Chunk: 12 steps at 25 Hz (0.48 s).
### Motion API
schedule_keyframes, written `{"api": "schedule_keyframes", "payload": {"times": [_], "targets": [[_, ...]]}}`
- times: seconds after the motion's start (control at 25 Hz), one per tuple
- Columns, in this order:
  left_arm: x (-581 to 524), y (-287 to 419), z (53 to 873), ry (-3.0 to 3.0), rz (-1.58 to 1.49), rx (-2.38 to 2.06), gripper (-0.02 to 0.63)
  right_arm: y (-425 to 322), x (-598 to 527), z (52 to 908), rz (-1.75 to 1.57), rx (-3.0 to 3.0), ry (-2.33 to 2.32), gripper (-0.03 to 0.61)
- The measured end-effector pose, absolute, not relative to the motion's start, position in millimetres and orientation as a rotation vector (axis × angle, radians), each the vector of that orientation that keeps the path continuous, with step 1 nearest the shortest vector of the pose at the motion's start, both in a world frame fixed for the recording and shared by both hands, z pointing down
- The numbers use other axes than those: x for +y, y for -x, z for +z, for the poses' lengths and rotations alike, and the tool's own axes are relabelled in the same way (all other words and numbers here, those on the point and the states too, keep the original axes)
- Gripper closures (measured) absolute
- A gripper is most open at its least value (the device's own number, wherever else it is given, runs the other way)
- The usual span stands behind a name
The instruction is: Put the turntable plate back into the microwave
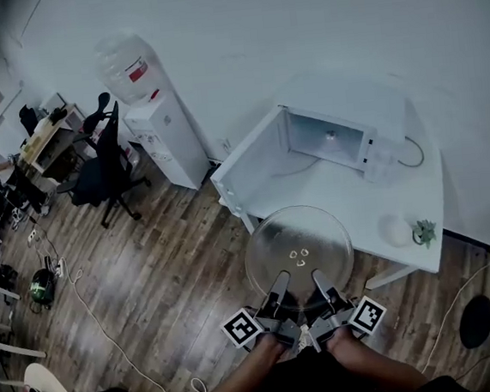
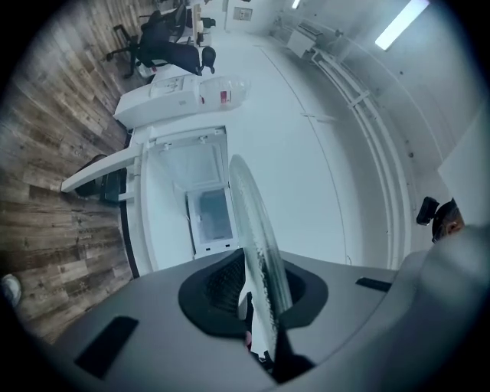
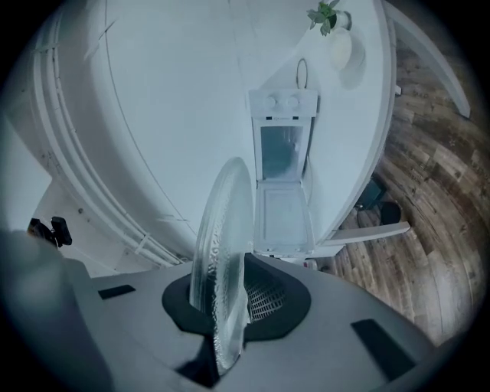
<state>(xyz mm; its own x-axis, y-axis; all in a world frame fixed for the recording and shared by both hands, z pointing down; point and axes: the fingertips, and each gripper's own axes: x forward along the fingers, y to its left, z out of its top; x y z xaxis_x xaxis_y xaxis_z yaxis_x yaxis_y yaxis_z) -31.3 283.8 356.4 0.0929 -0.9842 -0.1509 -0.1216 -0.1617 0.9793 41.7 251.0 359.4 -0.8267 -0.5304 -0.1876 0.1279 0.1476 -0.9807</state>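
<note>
The round clear glass turntable plate (image 1: 299, 251) hangs level in the air in front of the white table (image 1: 418, 200), held at its near rim by both grippers. My left gripper (image 1: 279, 286) is shut on the rim's left side and my right gripper (image 1: 321, 283) on its right side. In the left gripper view the turntable plate (image 2: 258, 253) runs edge-on between the pads; the right gripper view shows the turntable plate (image 3: 222, 253) the same way. The white microwave (image 1: 330, 138) stands on the table with its door (image 1: 250, 160) swung wide to the left and its cavity empty.
A small plant beside a white round object (image 1: 408, 230) sits at the table's near right corner. A water dispenser (image 1: 159, 113) stands left of the table, with office chairs (image 1: 105, 170) and a desk further left. A round black stand base (image 1: 477, 319) rests on the wooden floor at right.
</note>
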Motion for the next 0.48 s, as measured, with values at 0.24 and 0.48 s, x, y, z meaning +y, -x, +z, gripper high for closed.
{"api": "schedule_keyframes", "payload": {"times": [0.24,0.48], "targets": [[240,37,353,-1.456,-1.216,-1.147,0.558,-36,208,359,-1.722,1.932,0.366,0.526],[198,44,358,-1.488,-1.18,-1.115,0.558,-29,170,366,-1.708,1.931,0.387,0.525]]}}
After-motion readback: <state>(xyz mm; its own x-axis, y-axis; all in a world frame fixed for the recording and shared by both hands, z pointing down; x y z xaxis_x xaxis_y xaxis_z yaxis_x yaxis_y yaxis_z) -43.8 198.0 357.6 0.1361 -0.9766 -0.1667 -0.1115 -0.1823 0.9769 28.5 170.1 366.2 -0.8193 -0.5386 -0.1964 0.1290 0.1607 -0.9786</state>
